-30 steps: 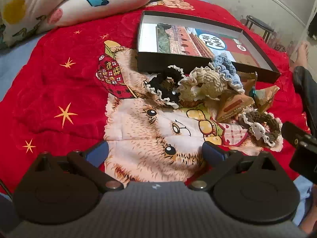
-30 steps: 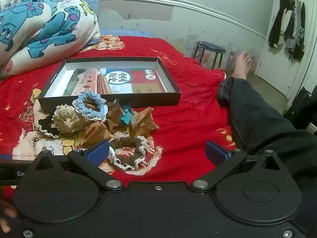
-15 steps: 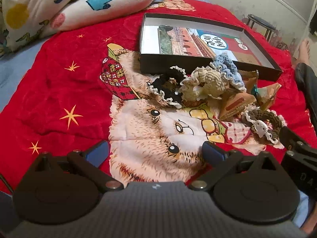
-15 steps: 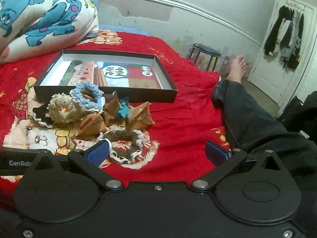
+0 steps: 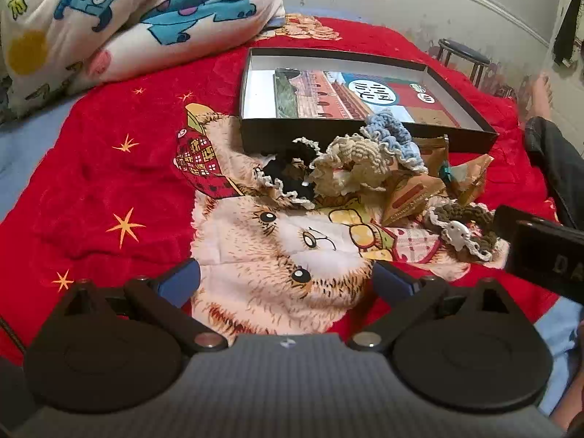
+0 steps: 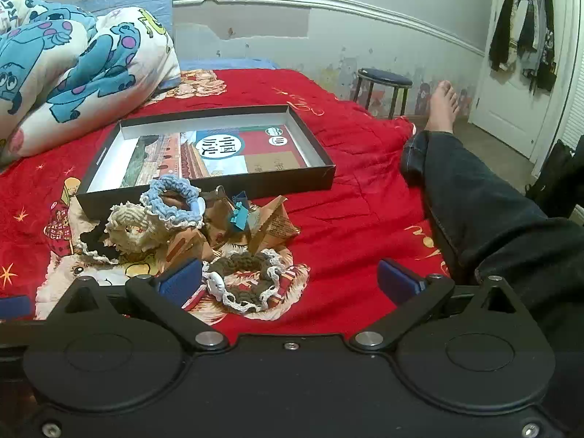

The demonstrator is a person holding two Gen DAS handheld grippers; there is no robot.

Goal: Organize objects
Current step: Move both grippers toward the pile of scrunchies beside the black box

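A pile of small things lies on the red bear blanket in front of a shallow black box (image 5: 255, 135) (image 6: 321, 177). The pile holds a cream scrunchie (image 5: 350, 164) (image 6: 135, 230), a blue scrunchie (image 5: 394, 138) (image 6: 171, 200), a black scrunchie (image 5: 288, 179), a brown scrunchie with a white charm (image 5: 463, 226) (image 6: 244, 277), brown paper packets (image 5: 412, 197) (image 6: 273, 226) and a teal clip (image 6: 239, 217). My left gripper (image 5: 286, 281) is open and empty, short of the pile. My right gripper (image 6: 290, 281) is open and empty, with the brown scrunchie just ahead of its left finger.
A folded cartoon quilt (image 5: 127, 18) (image 6: 73, 73) lies at the back left. A person's leg in dark jeans (image 6: 492, 219) rests on the bed at the right. A stool (image 6: 383, 84) stands beyond the bed, near a door hung with clothes (image 6: 525, 36).
Both grippers have shifted slightly toward the pile; the brown scrunchie now sits closer to my right gripper's left finger. Nothing has been taken hold of.
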